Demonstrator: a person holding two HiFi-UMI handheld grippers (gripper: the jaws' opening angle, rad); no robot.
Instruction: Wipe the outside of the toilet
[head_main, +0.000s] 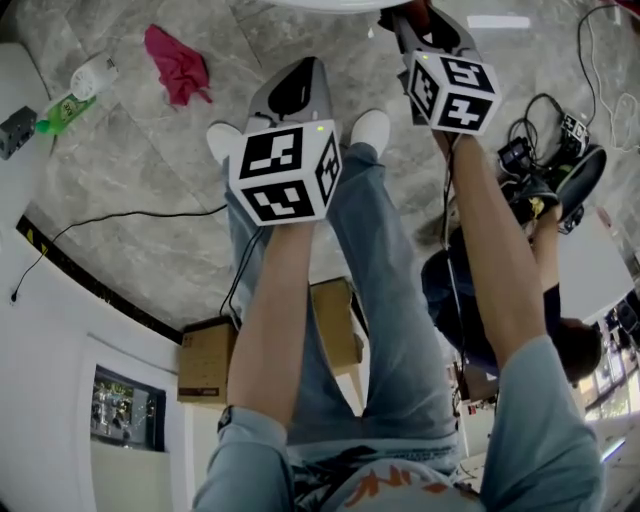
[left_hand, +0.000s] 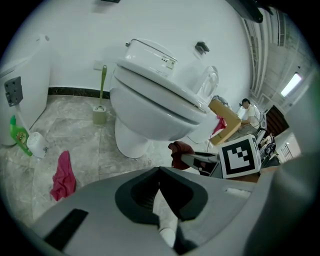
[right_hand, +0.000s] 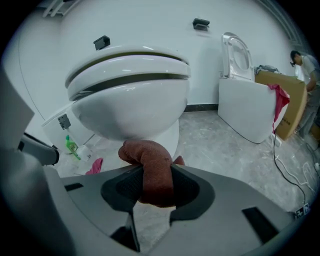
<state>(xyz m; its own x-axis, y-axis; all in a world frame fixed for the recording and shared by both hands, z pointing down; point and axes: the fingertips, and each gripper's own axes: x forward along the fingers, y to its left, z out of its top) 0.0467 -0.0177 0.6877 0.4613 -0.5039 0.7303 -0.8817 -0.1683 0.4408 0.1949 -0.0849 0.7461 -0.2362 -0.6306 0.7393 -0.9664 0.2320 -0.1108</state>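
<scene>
The white toilet (right_hand: 130, 107) with its lid down fills the right gripper view, its bowl just ahead of the jaws. My right gripper (right_hand: 152, 176) is shut on a rust-red cloth (right_hand: 145, 152) that bulges out toward the bowl's underside, close to it; contact is unclear. In the left gripper view the toilet (left_hand: 155, 102) stands farther off, and the right gripper with the cloth (left_hand: 181, 150) hangs below its bowl. My left gripper (left_hand: 160, 172) is shut and holds nothing. From the head view the left gripper (head_main: 295, 85) is over the floor, and the right gripper (head_main: 418, 25) is beside the toilet's rim (head_main: 330, 4).
A pink rag (head_main: 178, 62), a green bottle (head_main: 62, 112) and a paper roll (head_main: 95, 72) lie on the marble floor at left. A toilet brush (left_hand: 100, 107) stands by the wall. A second toilet (right_hand: 245, 107), cardboard (right_hand: 290, 102), cables (right_hand: 292, 172) and a person (right_hand: 302, 65) are at right.
</scene>
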